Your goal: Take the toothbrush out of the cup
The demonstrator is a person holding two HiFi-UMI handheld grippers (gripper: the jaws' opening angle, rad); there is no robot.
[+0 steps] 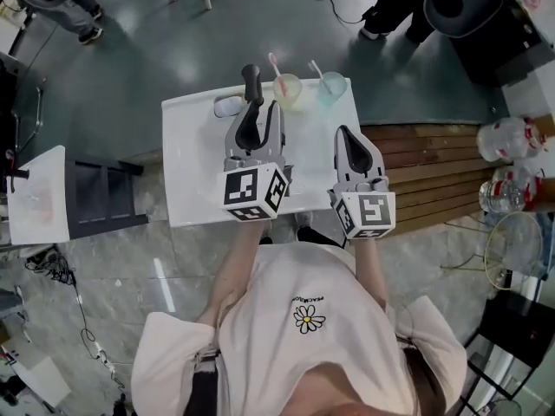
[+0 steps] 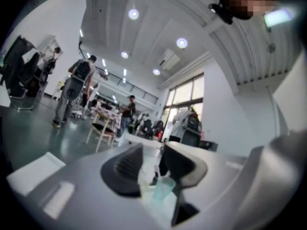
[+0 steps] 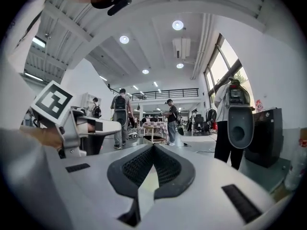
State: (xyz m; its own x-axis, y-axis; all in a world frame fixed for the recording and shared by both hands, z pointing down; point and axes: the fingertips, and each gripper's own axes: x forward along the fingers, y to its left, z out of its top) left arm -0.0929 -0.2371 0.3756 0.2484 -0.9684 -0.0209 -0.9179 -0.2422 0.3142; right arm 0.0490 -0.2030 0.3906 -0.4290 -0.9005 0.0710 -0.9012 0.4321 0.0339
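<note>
Nearest: person in a pale T-shirt (image 1: 347, 345) with a daisy print, both forearms reaching out over a white desk (image 1: 195, 172).

Right tool (image 1: 346, 133), over the near right part of the desk: jaws pressed together, nothing between them, marker cube at its near end.

Left tool (image 1: 253, 89), further out over the middle of the desk, pointing far: jaws standing apart, pads pressing on nothing. In the left gripper view, only the 2 cups visible through the gap, beyond the tips.

Small white item (image 1: 228, 107) on the desk, just left of the left tool; kind not clear.

Far edge of the desk: 2 translucent cups side by side. Yellowish cup (image 1: 287, 90) on the left, just right of the left tool's tips; bluish cup (image 1: 331, 87) on the right.

1 toothbrush upright in each cup, both leaning left: pink toothbrush (image 1: 276, 66) in the yellowish cup, pale toothbrush (image 1: 316, 69) in the bluish cup.

Beyond the desk: dark green floor (image 1: 130, 68).
</note>
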